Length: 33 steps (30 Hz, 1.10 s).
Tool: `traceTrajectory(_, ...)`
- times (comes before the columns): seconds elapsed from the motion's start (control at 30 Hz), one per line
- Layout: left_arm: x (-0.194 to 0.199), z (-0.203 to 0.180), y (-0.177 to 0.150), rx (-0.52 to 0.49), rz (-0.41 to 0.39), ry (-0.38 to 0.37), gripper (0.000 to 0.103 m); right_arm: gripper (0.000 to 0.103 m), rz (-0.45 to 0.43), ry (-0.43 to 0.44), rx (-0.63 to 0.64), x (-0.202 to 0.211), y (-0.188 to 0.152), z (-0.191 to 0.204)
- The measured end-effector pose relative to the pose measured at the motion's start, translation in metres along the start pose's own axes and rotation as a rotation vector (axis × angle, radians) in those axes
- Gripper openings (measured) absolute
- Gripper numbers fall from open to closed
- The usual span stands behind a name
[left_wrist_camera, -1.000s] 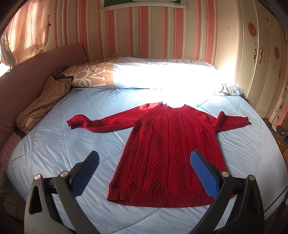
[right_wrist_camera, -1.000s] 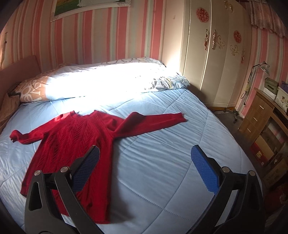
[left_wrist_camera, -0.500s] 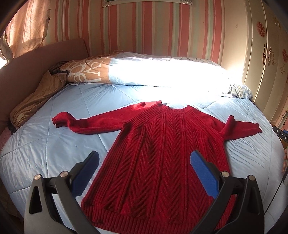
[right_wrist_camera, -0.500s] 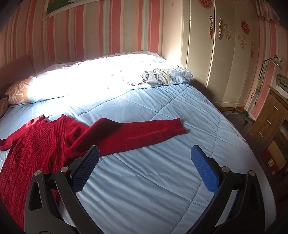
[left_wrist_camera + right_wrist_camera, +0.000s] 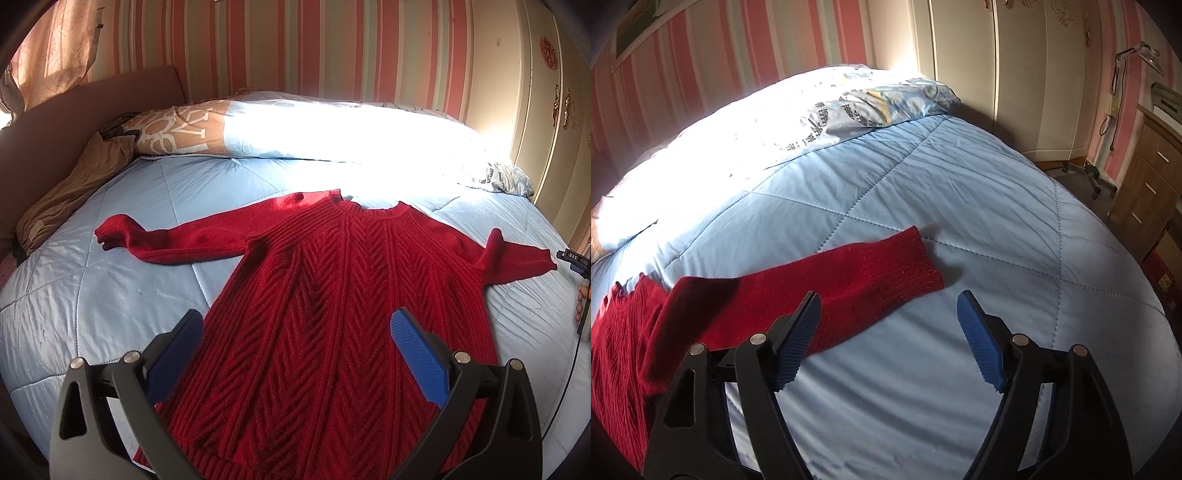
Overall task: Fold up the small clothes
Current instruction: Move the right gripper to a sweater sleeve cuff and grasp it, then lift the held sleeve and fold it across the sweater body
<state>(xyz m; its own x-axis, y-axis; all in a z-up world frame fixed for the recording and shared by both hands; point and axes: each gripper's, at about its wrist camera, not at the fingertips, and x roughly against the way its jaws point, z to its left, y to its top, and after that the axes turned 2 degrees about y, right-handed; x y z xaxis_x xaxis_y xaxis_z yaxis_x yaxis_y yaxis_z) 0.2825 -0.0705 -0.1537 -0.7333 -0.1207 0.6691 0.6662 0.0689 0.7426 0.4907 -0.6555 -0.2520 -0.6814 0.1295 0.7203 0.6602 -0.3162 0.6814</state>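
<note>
While the sweater (image 5: 332, 295) is lying flat across the middle of the left view on the blue bed (image 5: 92, 295), both sleeves are stretching out sideways. Left tongs (image 5: 297, 354) are hanging spread over its body at lower centre, gripping nothing. Right tongs (image 5: 888, 336) are gaping too, empty, at the bottom of the right view, just beside the sleeve (image 5: 849, 273) reaching in from the left.
</note>
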Motion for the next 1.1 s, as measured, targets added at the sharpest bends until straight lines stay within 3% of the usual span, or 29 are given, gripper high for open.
traceTrajectory(0.07, -0.004, -0.001, -0.001, 0.002, 0.003, 0.005, 0.102, 0.076, 0.019, 0.009, -0.042, -0.017, 0.006, -0.008)
traceTrajectory(0.2, -0.010, -0.002, -0.004, -0.003, 0.004, 0.016, 0.102, 0.059, 0.099, 0.017, -0.160, -0.053, 0.012, -0.026)
traceTrajectory(0.37, -0.015, 0.000, -0.006, -0.006, 0.007, 0.031, 0.102, 0.057, 0.127, 0.021, -0.214, -0.073, 0.015, -0.033)
traceTrajectory(0.4, -0.016, 0.000, -0.006, -0.006, 0.008, 0.032, 0.102, 0.050, 0.124, 0.015, -0.216, -0.075, 0.017, -0.034)
traceTrajectory(0.43, -0.017, 0.001, -0.006, -0.007, 0.007, 0.035, 0.102, 0.029, 0.119, 0.010, -0.218, -0.076, 0.019, -0.034)
traceTrajectory(0.5, -0.018, 0.002, -0.007, -0.003, 0.010, 0.037, 0.102, 0.022, 0.106, 0.005, -0.231, -0.074, 0.021, -0.034)
traceTrajectory(0.6, -0.018, 0.003, -0.006, 0.004, 0.014, 0.033, 0.102, 0.016, 0.071, 0.017, -0.201, -0.063, 0.023, -0.026)
traceTrajectory(0.87, -0.005, 0.014, -0.001, 0.026, -0.005, 0.037, 0.102, 0.015, -0.087, -0.007, -0.150, -0.003, 0.034, -0.002)
traceTrajectory(0.97, 0.000, 0.021, 0.001, 0.034, -0.011, 0.037, 0.102, 0.015, -0.154, 0.023, -0.069, 0.032, 0.041, 0.027)
traceTrajectory(1.1, 0.008, 0.037, 0.005, 0.064, -0.023, 0.034, 0.102, 0.015, -0.234, 0.132, 0.011, 0.084, 0.050, 0.086)
